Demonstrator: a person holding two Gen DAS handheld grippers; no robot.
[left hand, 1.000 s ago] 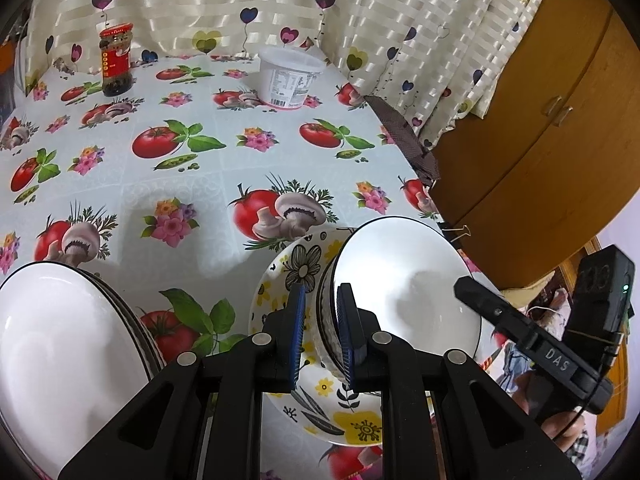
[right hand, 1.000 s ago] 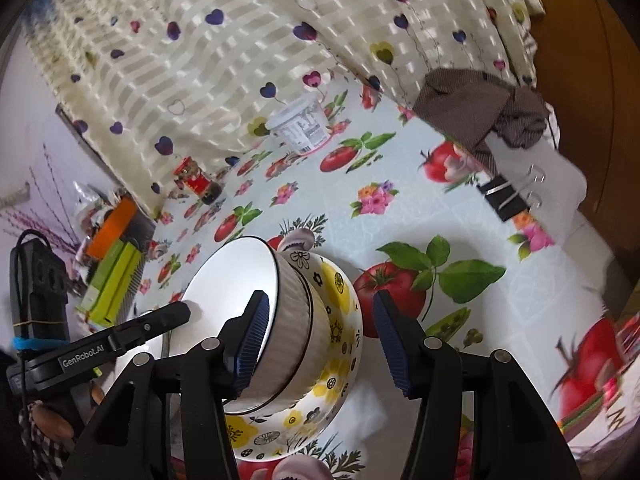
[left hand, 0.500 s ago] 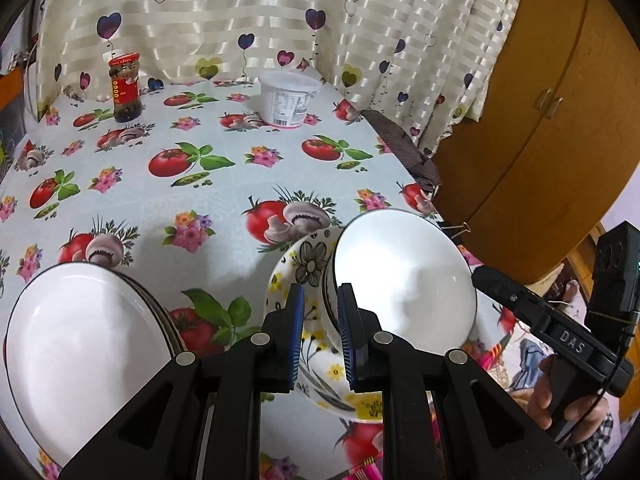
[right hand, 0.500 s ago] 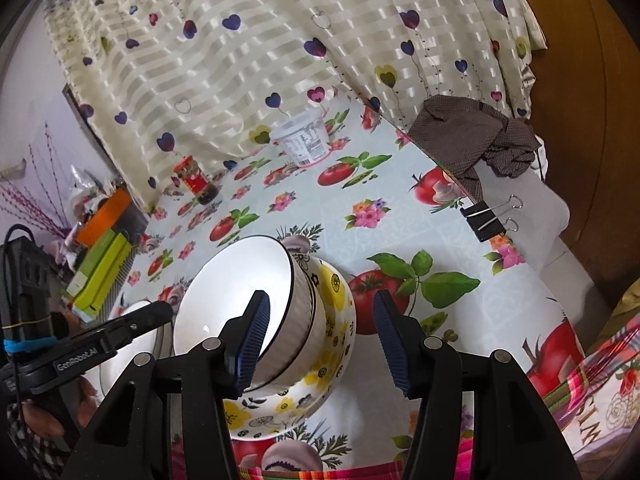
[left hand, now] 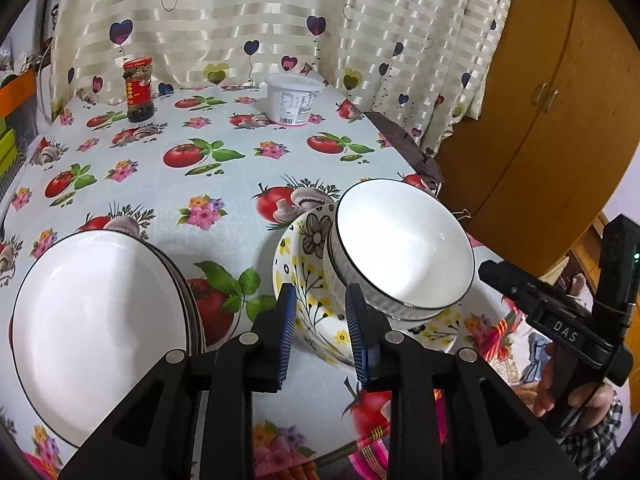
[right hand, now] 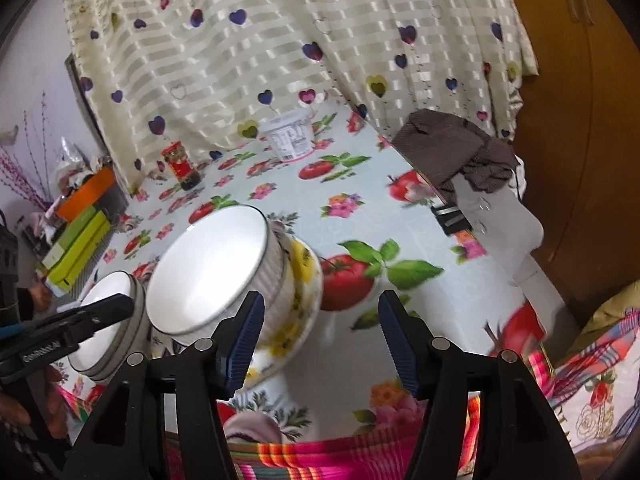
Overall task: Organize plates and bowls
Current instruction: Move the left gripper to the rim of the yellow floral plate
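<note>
The ribbed white ceramic bowl [left hand: 404, 248] is seen nested in the yellow-flowered plate [left hand: 308, 280], at one o'clock from the left gripper [left hand: 320, 312], whose fingers have just been opening and stand apart, empty

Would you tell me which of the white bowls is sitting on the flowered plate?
The white bowl on the right; the other white bowls sit stacked directly on the tablecloth.

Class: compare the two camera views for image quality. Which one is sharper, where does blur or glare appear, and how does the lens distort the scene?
Left wrist view: sharp; soft glare inside the white bowl and on the curtain. Right wrist view: motion-smeared on the floral plate and tablecloth, bowl interior washed out. Both views: fisheye bending at the edges, dark corners.
</note>
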